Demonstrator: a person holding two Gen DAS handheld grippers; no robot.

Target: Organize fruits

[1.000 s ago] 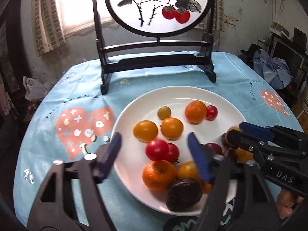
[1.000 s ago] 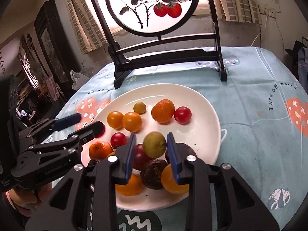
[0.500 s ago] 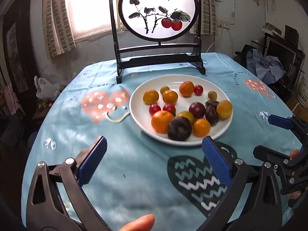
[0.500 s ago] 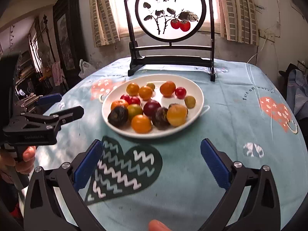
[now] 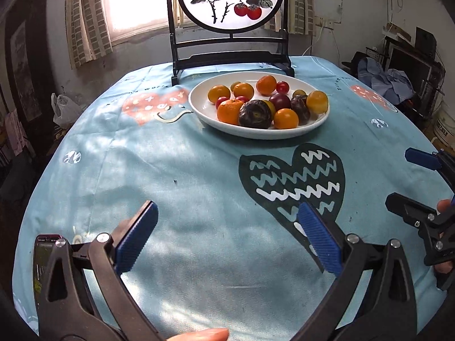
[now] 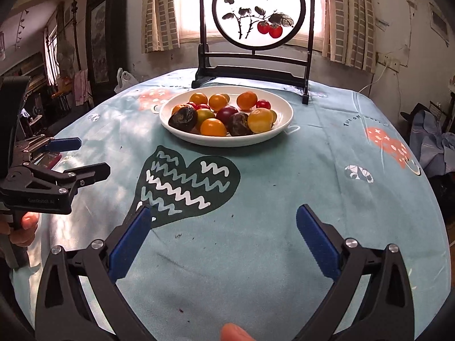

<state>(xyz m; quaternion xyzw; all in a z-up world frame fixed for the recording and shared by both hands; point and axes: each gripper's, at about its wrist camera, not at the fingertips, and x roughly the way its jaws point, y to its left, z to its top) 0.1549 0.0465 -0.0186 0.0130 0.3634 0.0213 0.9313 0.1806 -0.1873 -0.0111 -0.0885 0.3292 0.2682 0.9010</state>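
A white plate (image 5: 199, 105) (image 6: 285, 113) of mixed fruit sits on the far half of the table. It holds an orange tangerine (image 5: 229, 110), dark wrinkled passion fruits (image 5: 254, 113) (image 6: 183, 118), yellow and orange tomatoes (image 6: 259, 120) and small red cherry tomatoes (image 5: 282, 86). My left gripper (image 5: 227, 210) (image 6: 88, 156) is open and empty, low over the cloth well short of the plate. To its right my right gripper (image 6: 224, 211) (image 5: 409, 180) is also wide open, with nothing between its blue pads.
A black stand with a round painted screen (image 5: 230, 56) (image 6: 257, 71) rises just behind the plate. A phone (image 5: 42, 255) lies at the near left table edge. The round table's blue cloth (image 6: 284, 184) drops off on all sides. Clothes (image 5: 384, 79) are piled beyond the right edge.
Both grippers drew back from the plate toward the near edge. The right one let go of a greenish fruit over the plate and opened wide; the left one opened wider.
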